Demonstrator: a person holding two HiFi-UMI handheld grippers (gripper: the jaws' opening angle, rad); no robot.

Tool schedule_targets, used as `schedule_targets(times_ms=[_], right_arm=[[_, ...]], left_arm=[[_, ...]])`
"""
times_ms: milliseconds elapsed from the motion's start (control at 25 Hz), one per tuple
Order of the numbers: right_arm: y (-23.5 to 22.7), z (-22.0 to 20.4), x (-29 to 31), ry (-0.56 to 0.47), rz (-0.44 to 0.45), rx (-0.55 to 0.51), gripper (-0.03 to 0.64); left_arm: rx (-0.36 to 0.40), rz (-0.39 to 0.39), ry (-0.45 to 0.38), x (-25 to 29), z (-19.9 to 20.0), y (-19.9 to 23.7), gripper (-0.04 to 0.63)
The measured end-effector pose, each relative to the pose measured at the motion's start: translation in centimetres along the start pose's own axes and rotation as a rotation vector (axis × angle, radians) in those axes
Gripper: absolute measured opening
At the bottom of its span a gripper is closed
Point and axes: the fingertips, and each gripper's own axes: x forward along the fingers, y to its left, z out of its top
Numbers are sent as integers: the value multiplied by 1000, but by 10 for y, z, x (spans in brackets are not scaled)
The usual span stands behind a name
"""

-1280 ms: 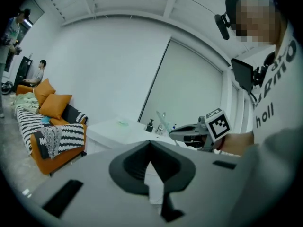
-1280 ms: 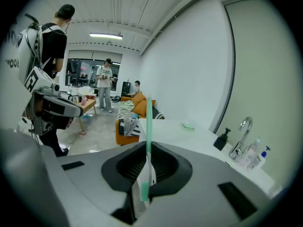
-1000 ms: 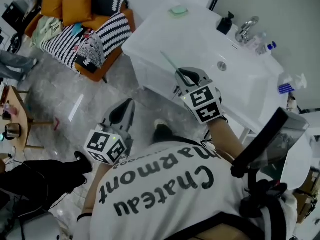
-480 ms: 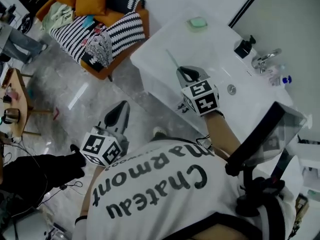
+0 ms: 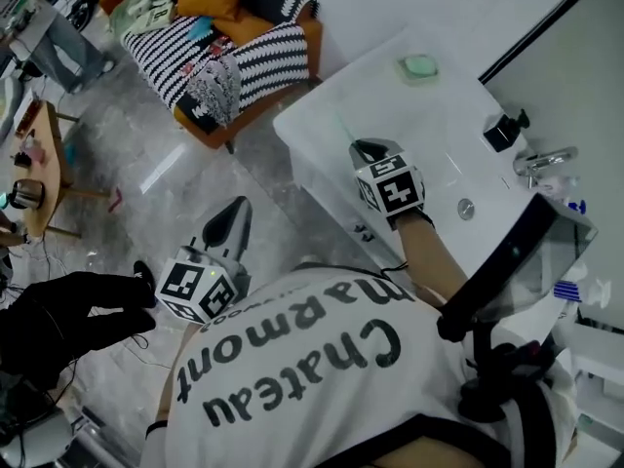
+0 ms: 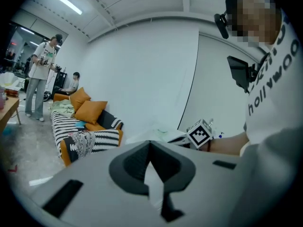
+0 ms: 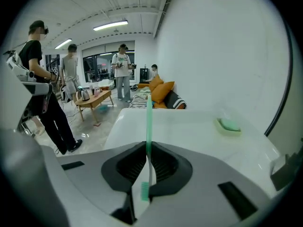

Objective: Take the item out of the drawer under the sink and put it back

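My right gripper has its jaws nearly together, pinching one slim, pale green plastic toothbrush. The bristled head sits back inside the jaws near the camera. The thin translucent handle sticks straight out past the tips, up the middle of the right gripper view.

In the head view this gripper is at frame centre, over the front edge of the white sink counter, so the toothbrush is out above the counter.

My left gripper has its jaws pressed together with nothing between them. In the head view it is at lower left, over the grey floor and well apart from the counter.

On the counter I count one white dish holding green soap, one black pump bottle and one chrome tap, all toward the upper right.
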Motion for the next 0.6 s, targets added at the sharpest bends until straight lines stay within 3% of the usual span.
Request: schedule_targets(times_ms=[600], right_arm=[[-1,-23,38,157,26,-40,40]], left_arm=[[-40,70,8,2,-3,20,-3]])
